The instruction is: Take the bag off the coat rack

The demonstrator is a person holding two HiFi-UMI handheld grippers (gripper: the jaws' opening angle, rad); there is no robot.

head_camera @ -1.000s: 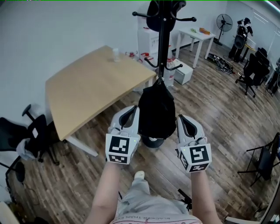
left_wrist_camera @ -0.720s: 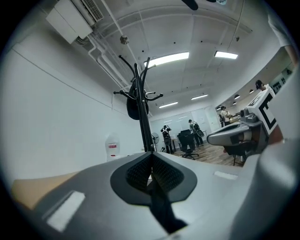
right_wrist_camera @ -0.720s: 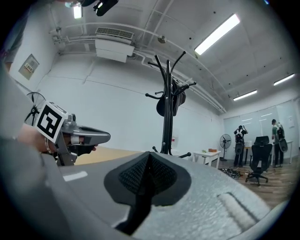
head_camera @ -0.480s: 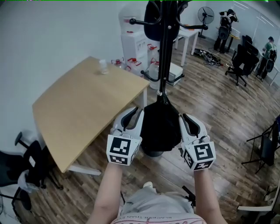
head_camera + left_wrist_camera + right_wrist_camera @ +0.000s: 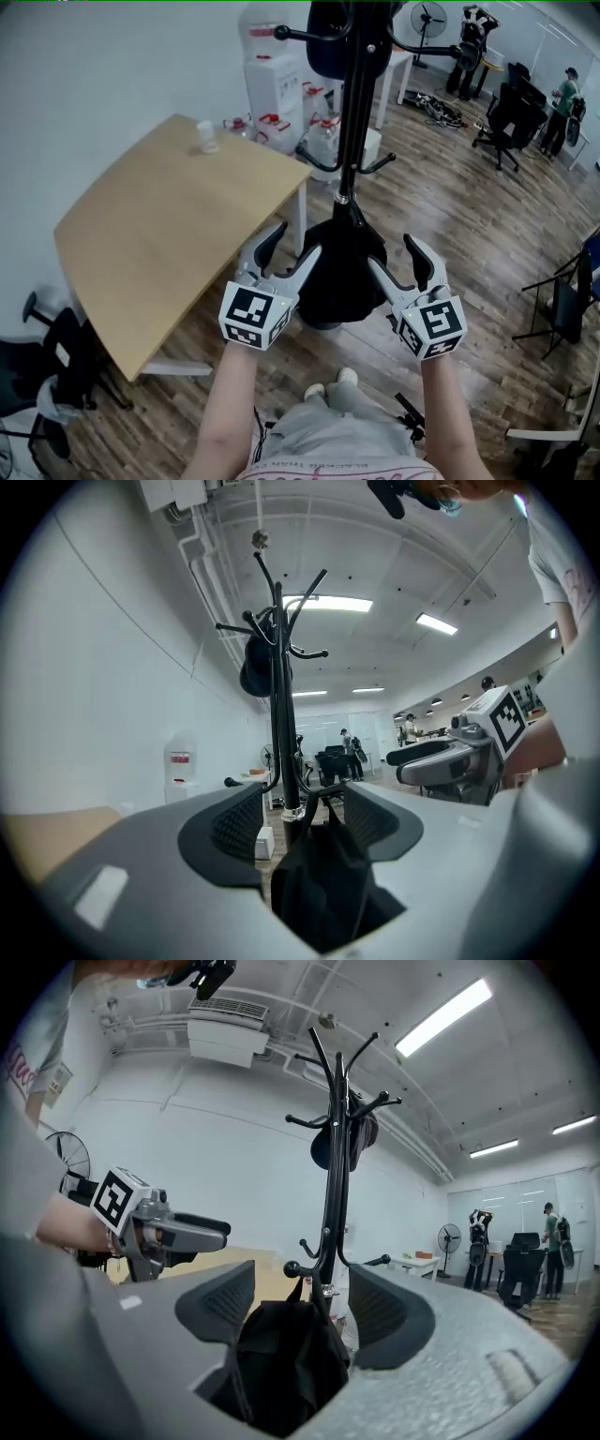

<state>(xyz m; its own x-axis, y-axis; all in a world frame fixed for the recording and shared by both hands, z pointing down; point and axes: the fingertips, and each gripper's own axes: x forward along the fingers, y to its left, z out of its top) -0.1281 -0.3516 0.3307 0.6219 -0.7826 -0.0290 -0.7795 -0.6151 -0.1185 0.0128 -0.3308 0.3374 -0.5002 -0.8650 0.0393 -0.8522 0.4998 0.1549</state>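
A black bag (image 5: 339,272) hangs from a low hook of the black coat rack (image 5: 353,103). My left gripper (image 5: 293,246) is just left of the bag and my right gripper (image 5: 394,255) just right of it. Both sets of jaws are opening and stand wide, with no pad pressing on anything. In the left gripper view the bag (image 5: 323,883) and the rack pole (image 5: 278,696) show through the gap of the left gripper (image 5: 305,822). The right gripper (image 5: 302,1305) frames the bag (image 5: 281,1363) and rack (image 5: 333,1166) the same way. A dark item (image 5: 328,37) hangs on an upper hook.
A light wooden table (image 5: 178,225) with a small cup (image 5: 204,136) stands left of the rack. Water jugs (image 5: 323,141) and a dispenser (image 5: 267,70) are behind it. Office chairs (image 5: 502,112) and people are at the back right, and a black chair (image 5: 56,347) is at the lower left.
Both grippers' jaws have gone from shut to spread wide. The grippers stayed on either side of the bag while the view drew closer to the rack.
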